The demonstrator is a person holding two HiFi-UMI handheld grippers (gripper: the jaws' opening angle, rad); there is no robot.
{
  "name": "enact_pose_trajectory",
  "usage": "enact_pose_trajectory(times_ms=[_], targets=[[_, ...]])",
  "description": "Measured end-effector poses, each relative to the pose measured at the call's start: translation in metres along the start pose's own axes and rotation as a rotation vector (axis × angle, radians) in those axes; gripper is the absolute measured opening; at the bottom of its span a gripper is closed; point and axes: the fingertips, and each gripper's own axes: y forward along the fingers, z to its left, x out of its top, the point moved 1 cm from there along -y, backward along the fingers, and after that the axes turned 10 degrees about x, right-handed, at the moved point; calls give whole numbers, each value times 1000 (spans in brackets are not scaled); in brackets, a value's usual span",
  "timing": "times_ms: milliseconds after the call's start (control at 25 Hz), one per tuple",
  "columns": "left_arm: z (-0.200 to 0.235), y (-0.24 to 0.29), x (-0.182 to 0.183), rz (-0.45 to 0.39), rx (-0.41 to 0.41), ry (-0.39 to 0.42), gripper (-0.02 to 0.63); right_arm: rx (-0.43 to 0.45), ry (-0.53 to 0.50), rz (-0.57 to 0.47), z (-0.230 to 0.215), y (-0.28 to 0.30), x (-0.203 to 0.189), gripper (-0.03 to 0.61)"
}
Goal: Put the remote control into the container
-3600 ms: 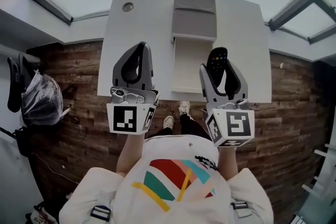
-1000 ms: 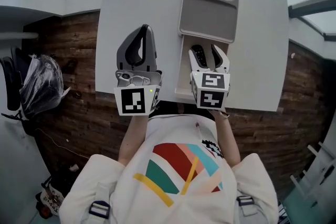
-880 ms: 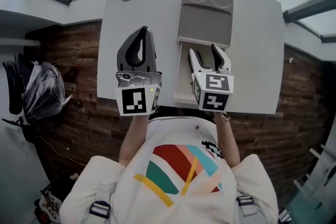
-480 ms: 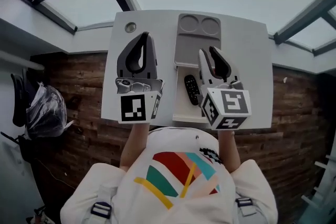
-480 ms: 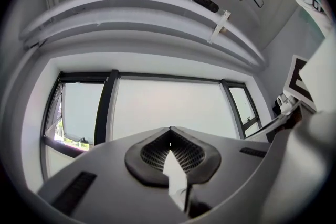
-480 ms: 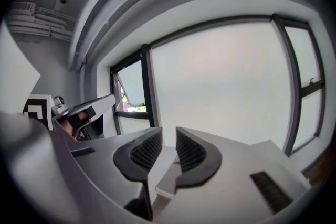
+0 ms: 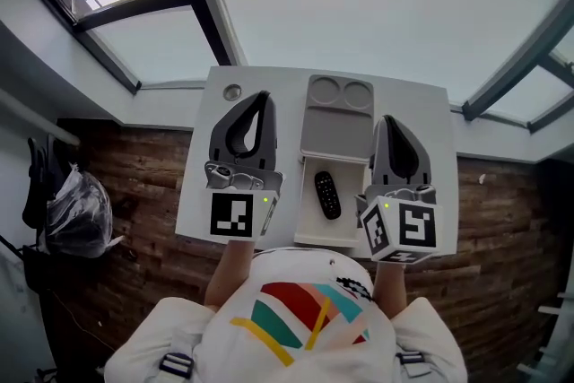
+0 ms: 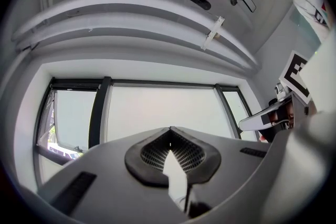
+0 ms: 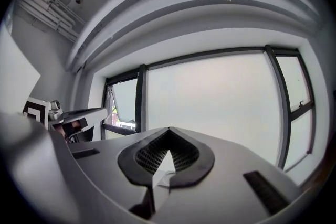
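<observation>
The black remote control [image 7: 327, 195] lies inside the open white container [image 7: 309, 224] on the white table [image 7: 208, 155], with nothing holding it. The container's grey lid [image 7: 337, 123] stands folded back beyond it. My right gripper [image 7: 392, 123] is raised to the right of the container, shut and empty. To the left of the container my left gripper [image 7: 260, 99] is held up, shut and empty too. Both gripper views look at the window and ceiling: the left gripper [image 8: 169, 130] and the right gripper [image 9: 168, 131] show their tips meeting with nothing between them.
A small round grommet [image 7: 232, 91] sits in the table's far left corner. Brown wooden floor [image 7: 134, 184] runs around the table. A chair with a black bag [image 7: 72, 202] stands at the far left. Large windows [image 9: 220, 102] fill the wall ahead.
My right gripper let go of the remote in the container, drew back to the right and its jaws came together. The head camera tilted upward. The left gripper stayed beside the container.
</observation>
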Motion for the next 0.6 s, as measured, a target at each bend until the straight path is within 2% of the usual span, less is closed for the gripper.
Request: enact_pose_trajectory(times_ms=[600], targets=[[2, -4, 3, -1, -8, -10, 8, 5, 5, -8, 5, -6, 5, 2]])
